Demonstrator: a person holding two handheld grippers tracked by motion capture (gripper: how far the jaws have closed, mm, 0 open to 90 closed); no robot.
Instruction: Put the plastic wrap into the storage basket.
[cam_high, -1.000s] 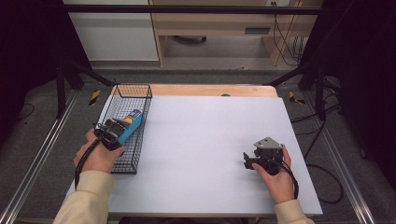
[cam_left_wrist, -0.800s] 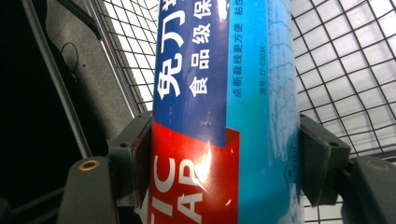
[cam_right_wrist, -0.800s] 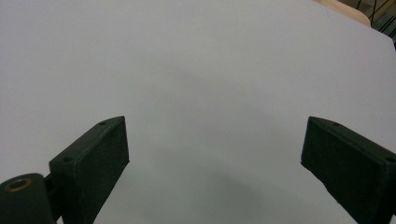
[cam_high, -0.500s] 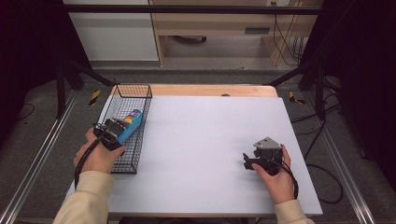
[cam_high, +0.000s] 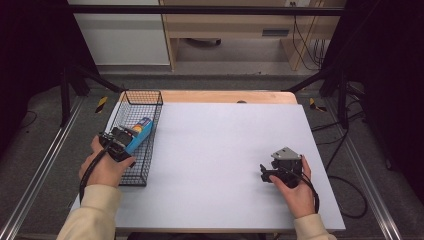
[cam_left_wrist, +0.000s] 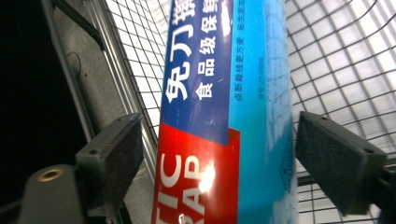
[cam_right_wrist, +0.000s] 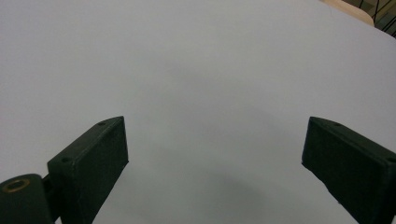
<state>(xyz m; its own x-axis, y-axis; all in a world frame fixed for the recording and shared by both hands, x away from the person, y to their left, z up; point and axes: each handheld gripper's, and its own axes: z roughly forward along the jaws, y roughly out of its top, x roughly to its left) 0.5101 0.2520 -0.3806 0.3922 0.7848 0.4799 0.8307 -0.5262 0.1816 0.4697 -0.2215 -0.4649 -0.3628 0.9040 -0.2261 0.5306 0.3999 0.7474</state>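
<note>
Blue and red, with white print, the cling-wrap box (cam_left_wrist: 224, 116) runs up the middle of the left gripper view between the two black fingers (cam_left_wrist: 114, 158) of the left gripper (cam_left_wrist: 219, 172). Those fingers stand apart: a sliver of gap shows on the left side of the box and a narrow one on the right, so neither pad seems to press it, though the close angle makes contact hard to rule out. Behind the box is the mesh of the wire basket (cam_left_wrist: 336, 74).

From the high view, the box (cam_high: 139, 134) lies inside the wire basket (cam_high: 151, 150) at the left edge of the white worktop (cam_high: 220, 150), slanted toward the upper right of the frame, with the left gripper (cam_high: 116, 140) at its near end.

Lower right in that view, the right gripper (cam_high: 264, 172) sits low over bare worktop, well apart from the basket. In the right gripper view its fingers (cam_right_wrist: 93, 163) are spread wide with nothing between them, and plain white worktop (cam_right_wrist: 210, 84) behind.
</note>
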